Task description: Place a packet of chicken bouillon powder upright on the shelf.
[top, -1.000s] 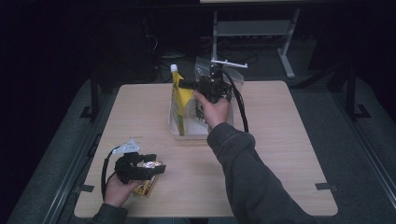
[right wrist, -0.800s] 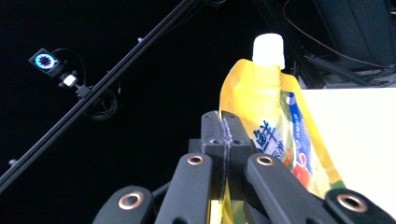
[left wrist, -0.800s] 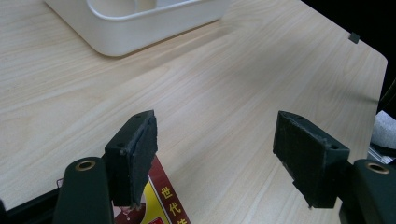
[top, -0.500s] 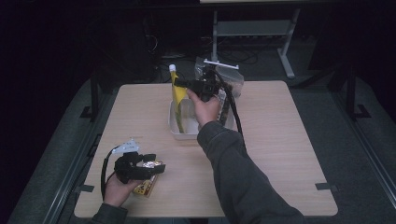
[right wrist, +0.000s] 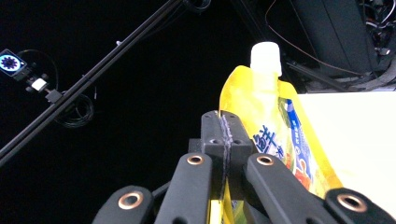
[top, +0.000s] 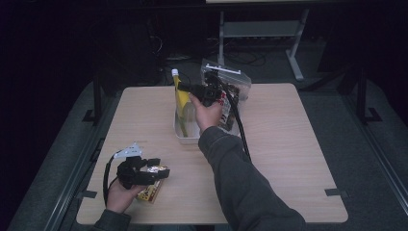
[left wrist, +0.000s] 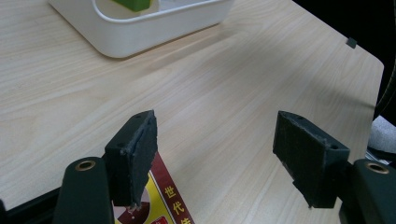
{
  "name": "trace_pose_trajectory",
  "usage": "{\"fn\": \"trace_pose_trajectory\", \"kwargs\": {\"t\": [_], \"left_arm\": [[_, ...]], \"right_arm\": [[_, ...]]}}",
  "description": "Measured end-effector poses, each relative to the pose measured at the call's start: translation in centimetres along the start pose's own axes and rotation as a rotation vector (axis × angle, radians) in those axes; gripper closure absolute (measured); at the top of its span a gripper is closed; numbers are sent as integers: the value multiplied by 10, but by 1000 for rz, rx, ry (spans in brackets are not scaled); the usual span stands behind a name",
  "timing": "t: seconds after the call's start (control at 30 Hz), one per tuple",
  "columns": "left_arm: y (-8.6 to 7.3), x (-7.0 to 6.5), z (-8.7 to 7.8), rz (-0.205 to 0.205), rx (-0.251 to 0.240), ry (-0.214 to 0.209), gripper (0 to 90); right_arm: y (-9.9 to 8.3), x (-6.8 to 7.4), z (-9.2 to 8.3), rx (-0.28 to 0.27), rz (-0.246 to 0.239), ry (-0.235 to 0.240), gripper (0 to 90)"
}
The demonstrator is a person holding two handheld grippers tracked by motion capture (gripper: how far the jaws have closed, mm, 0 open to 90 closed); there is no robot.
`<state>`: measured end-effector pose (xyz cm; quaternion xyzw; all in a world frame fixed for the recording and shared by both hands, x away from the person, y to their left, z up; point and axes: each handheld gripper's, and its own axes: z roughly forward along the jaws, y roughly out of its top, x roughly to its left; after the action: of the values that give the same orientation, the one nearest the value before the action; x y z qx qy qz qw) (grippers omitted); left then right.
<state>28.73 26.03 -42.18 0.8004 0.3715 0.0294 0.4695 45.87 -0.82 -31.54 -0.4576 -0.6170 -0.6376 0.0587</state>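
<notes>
A yellow spouted pouch (top: 181,103) with a white cap (top: 175,72) stands upright in a white bin (top: 186,138) at the table's far middle. My right gripper (top: 183,88) reaches in from the right and is shut on the pouch's upper edge. In the right gripper view the jaws (right wrist: 224,123) are pressed together, with the pouch (right wrist: 268,126) rising just behind them. Near the front left corner my left gripper (top: 163,172) is open over a flat red and yellow packet (top: 149,193). In the left gripper view the packet (left wrist: 161,203) lies under one pad, with the gap (left wrist: 215,133) bare.
A clear bag of snacks (top: 235,89) leans at the bin's far right side. The bin (left wrist: 140,32) holds something green (left wrist: 135,4). Bare tabletop (top: 298,154) spreads to the right. Black cables trail from both grippers.
My right hand has sunk and shifted a little with the pouch still pinched; the pouch stays upright in the bin. The left hand has not moved.
</notes>
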Motion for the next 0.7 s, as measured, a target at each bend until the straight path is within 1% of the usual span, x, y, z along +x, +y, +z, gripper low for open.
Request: {"fn": "trace_pose_trajectory", "kwargs": {"t": [0.1, 0.27, 0.4, 0.47, 0.5, 0.57, 0.63, 0.7], "left_arm": [[1, 0, -1, 4, -4, 1, 298], [0, 0, -1, 5, 0, 1, 298], [1, 0, -1, 6, 0, 0, 298], [0, 0, -1, 4, -1, 0, 298], [0, 0, -1, 3, 0, 1, 298], [0, 0, -1, 2, 1, 1, 298], [0, 0, 0, 3, 3, 1, 298], [0, 0, -1, 3, 3, 1, 298]], "right_arm": [[-2, -1, 2, -1, -1, 1, 890], [-5, -3, 5, -17, -1, 1, 890], [-8, -5, 10, -13, -21, -11, 889], [-9, -6, 10, -14, -19, -10, 889], [-12, -7, 12, -11, -9, -13, 889], [-13, -8, 13, -12, -10, -16, 888], [-18, -10, 16, -7, -3, -18, 884], [-21, -11, 18, -3, -2, -21, 866]]}}
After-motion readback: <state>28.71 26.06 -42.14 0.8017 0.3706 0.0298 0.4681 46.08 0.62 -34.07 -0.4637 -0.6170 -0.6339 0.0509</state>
